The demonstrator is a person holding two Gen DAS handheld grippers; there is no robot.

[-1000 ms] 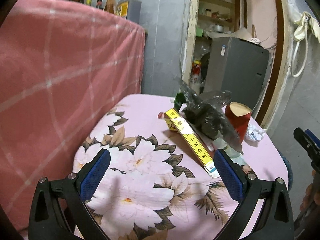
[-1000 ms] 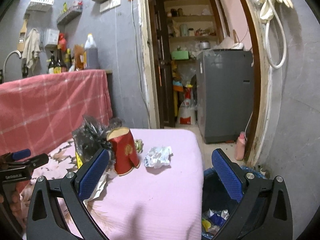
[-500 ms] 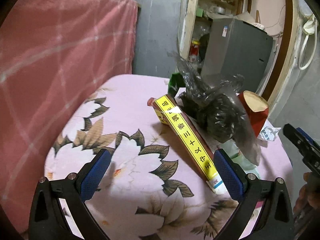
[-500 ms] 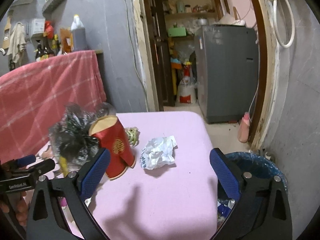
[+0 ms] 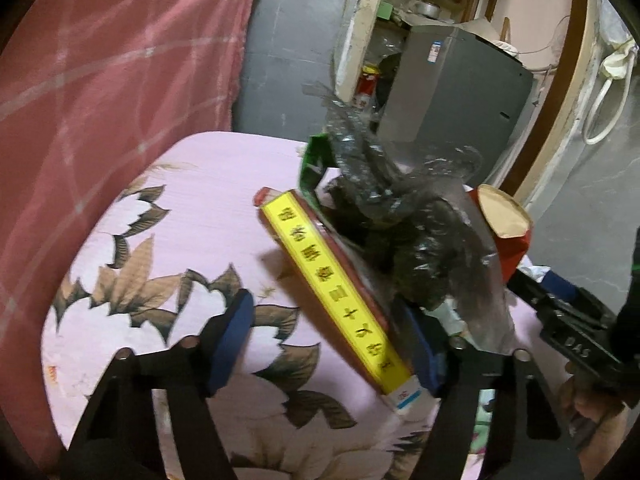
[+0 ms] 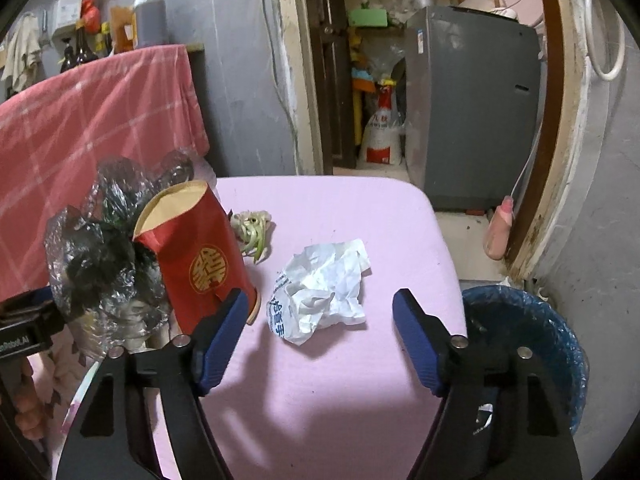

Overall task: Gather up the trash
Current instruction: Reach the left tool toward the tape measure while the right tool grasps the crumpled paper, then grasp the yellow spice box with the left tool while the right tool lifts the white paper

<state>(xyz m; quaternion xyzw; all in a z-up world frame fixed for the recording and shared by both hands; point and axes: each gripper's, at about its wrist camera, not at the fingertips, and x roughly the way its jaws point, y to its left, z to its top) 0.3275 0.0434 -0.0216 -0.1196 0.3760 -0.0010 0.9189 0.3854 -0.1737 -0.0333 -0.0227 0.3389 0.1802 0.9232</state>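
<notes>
A long yellow box (image 5: 332,284) lies on the pink flowered tablecloth (image 5: 192,208). My left gripper (image 5: 328,344) is open, with its fingers on either side of the box's near end. A crumpled clear and black plastic bag (image 5: 404,236) lies behind the box, and it also shows in the right wrist view (image 6: 100,256). A red paper cup (image 6: 200,264) stands tilted beside the bag. A crumpled white paper (image 6: 324,288) lies in front of my open right gripper (image 6: 320,336). Green vegetable scraps (image 6: 252,232) lie behind the cup.
A blue-lined trash bin (image 6: 532,344) stands on the floor at the table's right edge. A red checked cloth (image 5: 100,72) hangs to the left. A grey appliance (image 6: 472,104) stands beyond the doorway. The right gripper's body (image 5: 576,332) shows at the left view's right edge.
My left gripper has moved forward and down onto the yellow box's near end, jaws narrowing somewhat. My right gripper has moved forward and down toward the white paper.
</notes>
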